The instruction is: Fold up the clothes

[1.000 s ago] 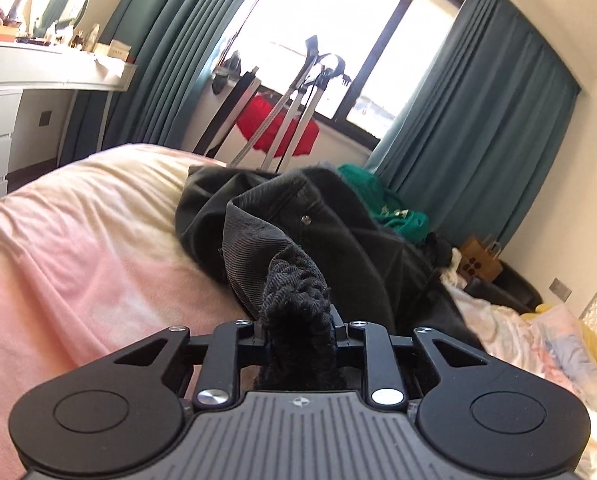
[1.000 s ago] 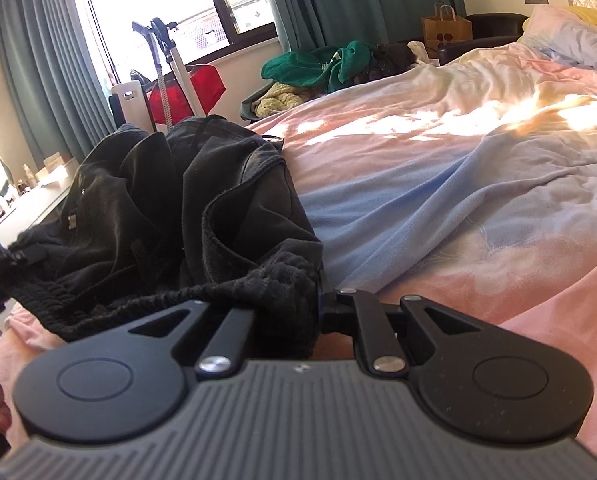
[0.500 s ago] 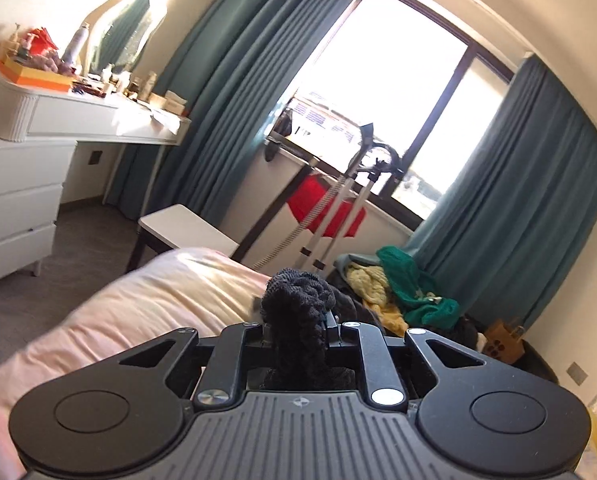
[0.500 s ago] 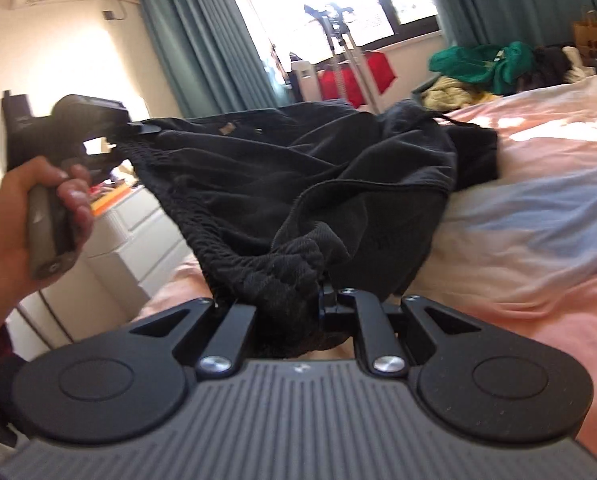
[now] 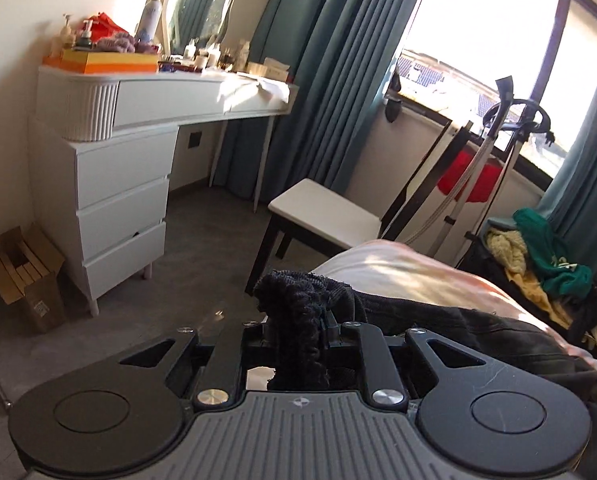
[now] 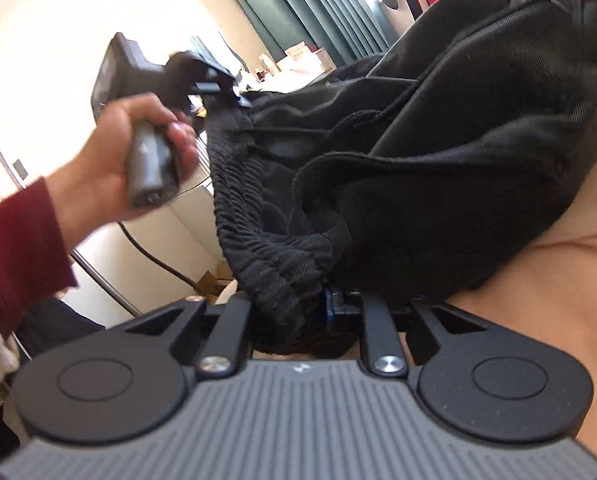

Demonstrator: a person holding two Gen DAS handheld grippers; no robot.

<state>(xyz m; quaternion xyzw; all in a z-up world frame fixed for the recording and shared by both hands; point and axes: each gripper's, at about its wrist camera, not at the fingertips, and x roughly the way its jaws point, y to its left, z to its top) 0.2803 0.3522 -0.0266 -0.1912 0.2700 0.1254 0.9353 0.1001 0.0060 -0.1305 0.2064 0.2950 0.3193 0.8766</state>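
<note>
Folding has not really begun, I judge: the black garment [image 6: 438, 168] is still one crumpled bundle, lifted at its elastic waistband between both grippers and trailing onto the bed [image 5: 410, 276]. The left gripper [image 5: 298, 332] pinches the waistband. The right gripper [image 6: 298, 304] has waistband between its jaws, which are opening. Spreading flat and every fold remain.

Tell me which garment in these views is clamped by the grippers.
The black trousers, gripped at the ribbed waistband; the right gripper's jaws are opening. The green and yellow clothes lie heaped by the window, untouched.
</note>
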